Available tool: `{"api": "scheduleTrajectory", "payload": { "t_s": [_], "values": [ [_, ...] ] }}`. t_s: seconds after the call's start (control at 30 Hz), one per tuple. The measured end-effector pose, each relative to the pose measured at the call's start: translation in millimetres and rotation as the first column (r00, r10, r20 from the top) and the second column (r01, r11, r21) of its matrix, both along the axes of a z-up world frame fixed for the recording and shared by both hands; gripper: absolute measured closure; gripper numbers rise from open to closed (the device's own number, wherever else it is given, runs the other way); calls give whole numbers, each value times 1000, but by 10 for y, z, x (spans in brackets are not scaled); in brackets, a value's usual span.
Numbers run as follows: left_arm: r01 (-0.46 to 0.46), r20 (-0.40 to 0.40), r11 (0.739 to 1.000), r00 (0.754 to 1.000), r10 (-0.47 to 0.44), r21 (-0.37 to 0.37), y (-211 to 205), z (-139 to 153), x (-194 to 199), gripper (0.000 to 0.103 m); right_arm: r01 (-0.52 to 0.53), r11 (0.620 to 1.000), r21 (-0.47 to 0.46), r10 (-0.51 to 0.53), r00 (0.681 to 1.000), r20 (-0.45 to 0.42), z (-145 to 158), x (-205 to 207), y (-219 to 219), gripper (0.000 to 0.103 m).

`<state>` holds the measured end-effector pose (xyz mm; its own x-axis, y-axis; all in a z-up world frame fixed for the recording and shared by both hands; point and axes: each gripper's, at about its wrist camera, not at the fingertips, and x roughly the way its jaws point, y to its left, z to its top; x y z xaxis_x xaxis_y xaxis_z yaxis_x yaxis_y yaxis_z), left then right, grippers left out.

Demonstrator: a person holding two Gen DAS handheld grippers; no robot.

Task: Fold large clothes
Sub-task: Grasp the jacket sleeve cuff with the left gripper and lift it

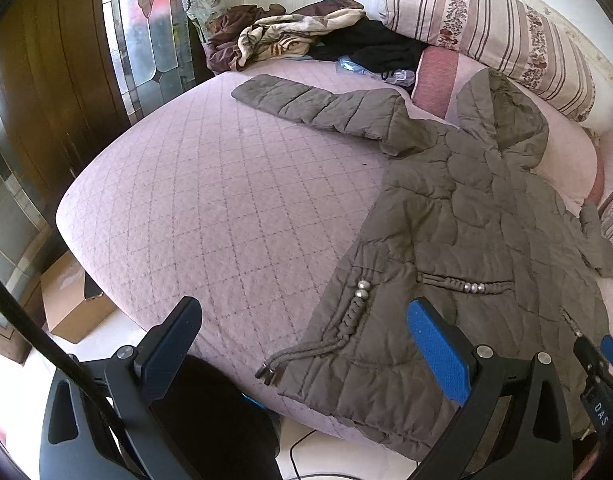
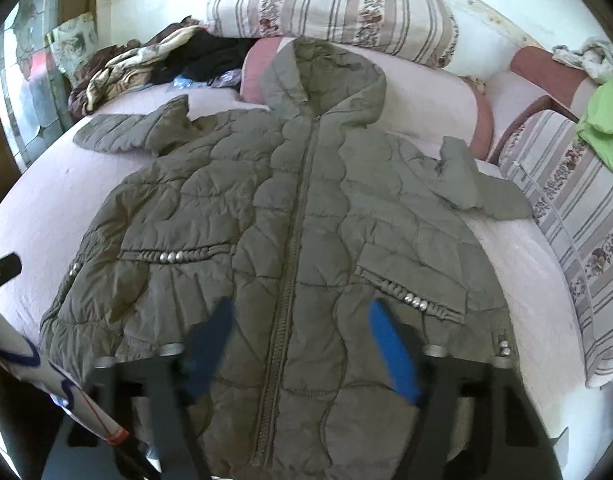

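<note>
Quilted jacket point(image 2: 290, 216) spread flat on pink bed point(image 1: 210, 200).
Clothes heap point(image 1: 306, 40) at eleven o'clock; both grippers, left gripper point(image 1: 306, 344) and right gripper point(image 2: 302, 344), gape, grasping nothing.

Bright daylight throughout, streaming from the glass panels point(image 1: 154, 40) at left. Blown-out white on the wall point(image 2: 506, 12). Heavy fisheye bending, dark vignette at corners. Sharp left-wrist view; motion-blurred right claw point(image 2: 302, 344) fingers point(image 2: 390, 352).
</note>
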<state>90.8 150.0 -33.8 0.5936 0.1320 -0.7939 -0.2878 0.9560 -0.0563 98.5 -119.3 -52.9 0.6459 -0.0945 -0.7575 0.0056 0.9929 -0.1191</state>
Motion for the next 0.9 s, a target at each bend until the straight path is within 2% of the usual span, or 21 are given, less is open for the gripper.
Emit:
{"api": "scheduleTrajectory", "payload": {
  "t_s": [0.1, 0.27, 0.4, 0.67, 0.8, 0.9],
  "values": [
    [-23, 7, 1000, 1000, 23, 20, 66, 23, 52, 1, 1, 999, 32, -1, 1000, -25, -60, 27, -23, 41],
    [-66, 19, 997, 998, 65, 44, 204, 69, 129, 1, 33, 999, 15, -33, 999, -13, -87, 57, -105, 40],
    [-72, 23, 997, 997, 71, 34, 340, 85, 258, 1, 48, 999, 24, -47, 999, -18, -114, 95, -178, 27],
    [-90, 33, 996, 995, 89, 5, 805, 116, 970, 1, 66, 997, 33, -65, 997, -36, -211, 205, -294, 27],
    [-90, 12, 992, 996, 91, -85, 1145, 35, 1538, 1, 87, 996, 37, -85, 995, -49, -282, 288, -388, 27],
    [-121, 4, 976, 992, 123, -182, 1464, -91, 2000, 10, 111, 993, 36, -109, 991, -72, -364, 386, -473, 27]
  ]
}}
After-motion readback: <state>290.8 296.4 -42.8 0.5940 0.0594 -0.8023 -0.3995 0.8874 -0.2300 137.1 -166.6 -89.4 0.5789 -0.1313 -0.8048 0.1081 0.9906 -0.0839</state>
